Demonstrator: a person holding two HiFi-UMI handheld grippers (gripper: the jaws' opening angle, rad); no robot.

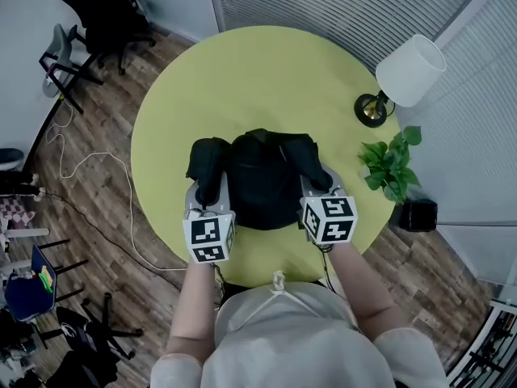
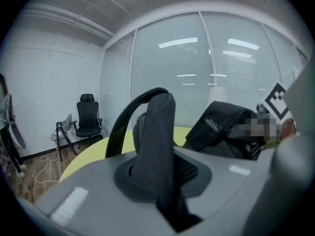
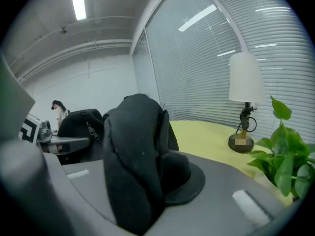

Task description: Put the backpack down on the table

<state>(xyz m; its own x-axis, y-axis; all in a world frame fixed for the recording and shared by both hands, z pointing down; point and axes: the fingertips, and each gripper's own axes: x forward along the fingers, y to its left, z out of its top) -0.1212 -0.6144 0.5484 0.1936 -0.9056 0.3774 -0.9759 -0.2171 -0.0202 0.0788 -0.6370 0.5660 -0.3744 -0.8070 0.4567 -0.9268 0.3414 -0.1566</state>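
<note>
left gripper (image 1: 203,194): clamped on the backpack's left strap (image 2: 156,146) (black padded band rises out of the jaw slot)
backpack (image 1: 262,178): black, over the near half of the round yellow-green table (image 1: 242,71), between both grippers; can't tell whether it touches the top
right gripper (image 1: 317,183): clenched on the right strap (image 3: 132,171); a thick fold fills the jaws
far right: lamp (image 1: 408,75) on the table rim, plant (image 1: 390,166) just beside the edge
</note>
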